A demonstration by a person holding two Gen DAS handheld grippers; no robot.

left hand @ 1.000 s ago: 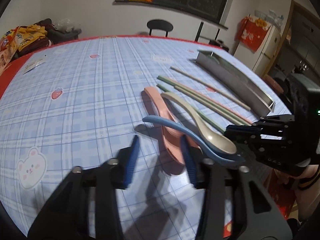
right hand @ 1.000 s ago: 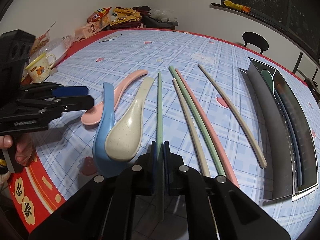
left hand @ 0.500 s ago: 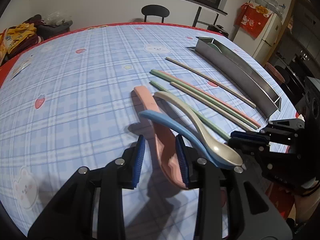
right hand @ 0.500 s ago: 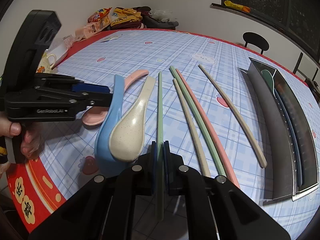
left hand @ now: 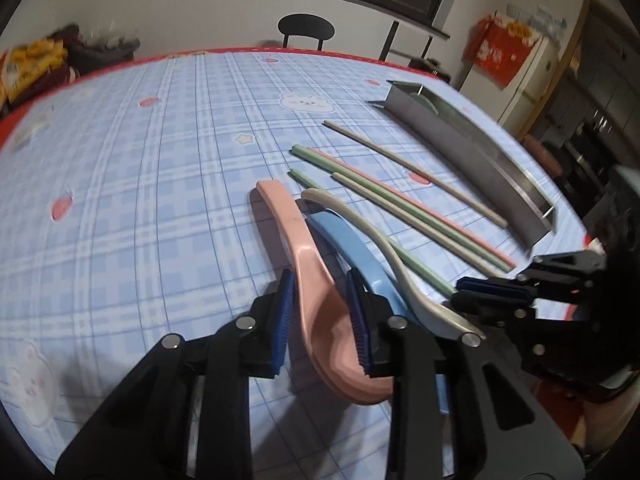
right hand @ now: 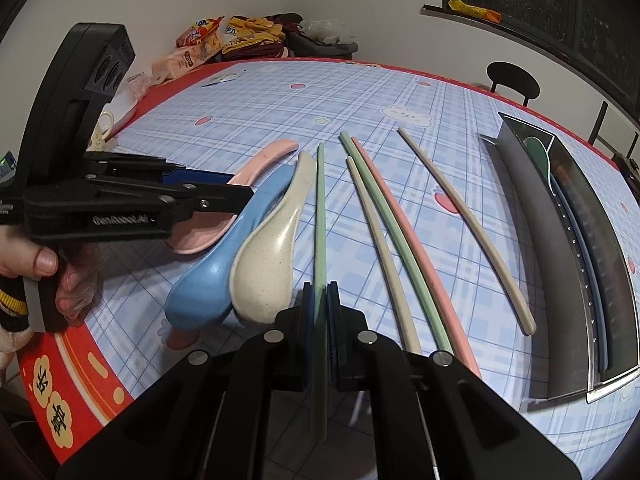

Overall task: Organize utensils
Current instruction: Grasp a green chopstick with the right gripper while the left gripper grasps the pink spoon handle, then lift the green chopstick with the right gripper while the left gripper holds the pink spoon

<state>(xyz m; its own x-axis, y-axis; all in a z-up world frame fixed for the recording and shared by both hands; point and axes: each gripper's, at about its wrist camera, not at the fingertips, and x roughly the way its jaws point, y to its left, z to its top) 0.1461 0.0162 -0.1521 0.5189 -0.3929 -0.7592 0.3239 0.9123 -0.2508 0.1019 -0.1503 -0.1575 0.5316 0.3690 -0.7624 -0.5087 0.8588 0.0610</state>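
- Pink spoon [left hand: 320,304]: bowl now lies between the fingers of the left tongs [left hand: 322,320], which have advanced from short of it and narrowed; jaws part open astride the bowl, contact unclear.
- Right tongs [right hand: 319,320]: unchanged, clamped on the green chopstick [right hand: 320,216] near its end.
- Blue spoon [right hand: 224,260] and cream speckled spoon [right hand: 272,256]: side by side, touching, just beside the pink one.
- Remaining chopsticks, green [right hand: 394,248], pink [right hand: 416,256], beige [right hand: 468,224]: loose on the checked desk [right hand: 280,112].
- Steel tray [right hand: 532,240]: at the far right.
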